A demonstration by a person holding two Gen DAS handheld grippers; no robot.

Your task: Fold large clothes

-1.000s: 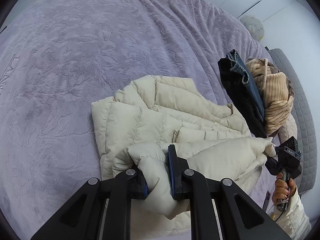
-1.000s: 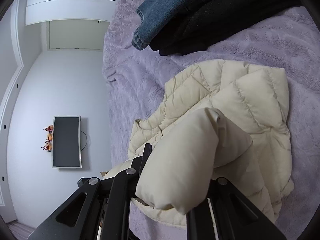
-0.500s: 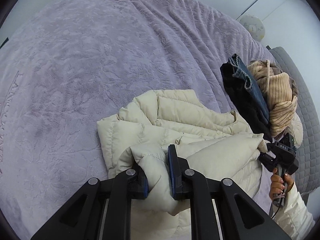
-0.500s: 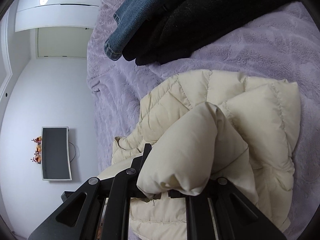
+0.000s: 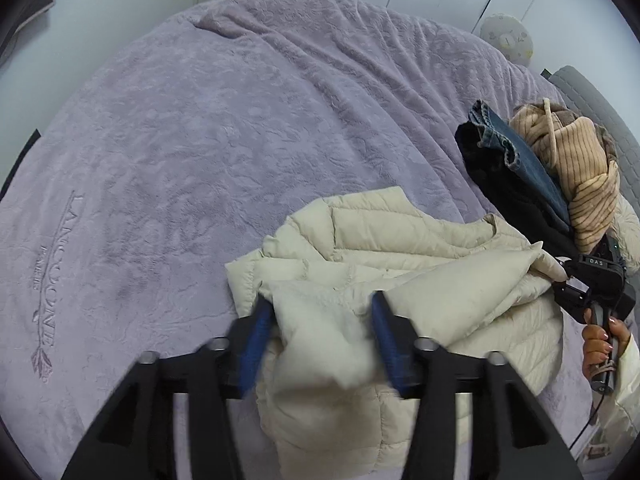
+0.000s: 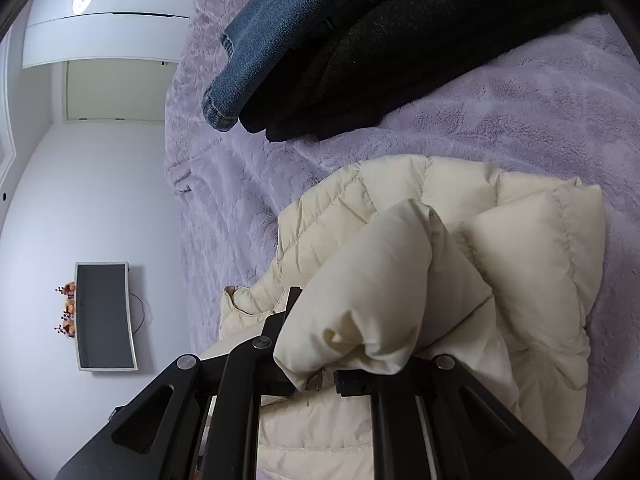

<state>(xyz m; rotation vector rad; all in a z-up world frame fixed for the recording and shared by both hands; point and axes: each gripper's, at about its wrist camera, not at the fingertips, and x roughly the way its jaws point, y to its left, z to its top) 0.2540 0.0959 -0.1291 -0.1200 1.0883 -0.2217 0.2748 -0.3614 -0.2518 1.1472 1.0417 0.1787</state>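
A cream puffer jacket [image 5: 400, 248] lies folded on the purple bedspread [image 5: 200, 140]. My left gripper [image 5: 320, 312] has its jaws spread wide, with a fold of the jacket lying loose between the blue pads [image 5: 256, 332]. My right gripper [image 6: 352, 320] is still shut on the jacket's other edge [image 6: 380, 280], which bulges over its fingers and hides the tips. The right gripper and the hand holding it also show in the left wrist view [image 5: 592, 284], at the jacket's right side.
A pile of clothes lies at the right: a black garment [image 5: 504, 184], blue jeans [image 5: 520, 156] and a tan ribbed sweater [image 5: 576, 168]. The jeans [image 6: 272, 40] and black garment [image 6: 400, 60] lie just beyond the jacket. A grey headboard [image 5: 600, 100] stands at the far right.
My left gripper's jaws have opened and released the jacket fold. The jacket's folded edge has moved further over the rest of the jacket. The right gripper keeps its grip.
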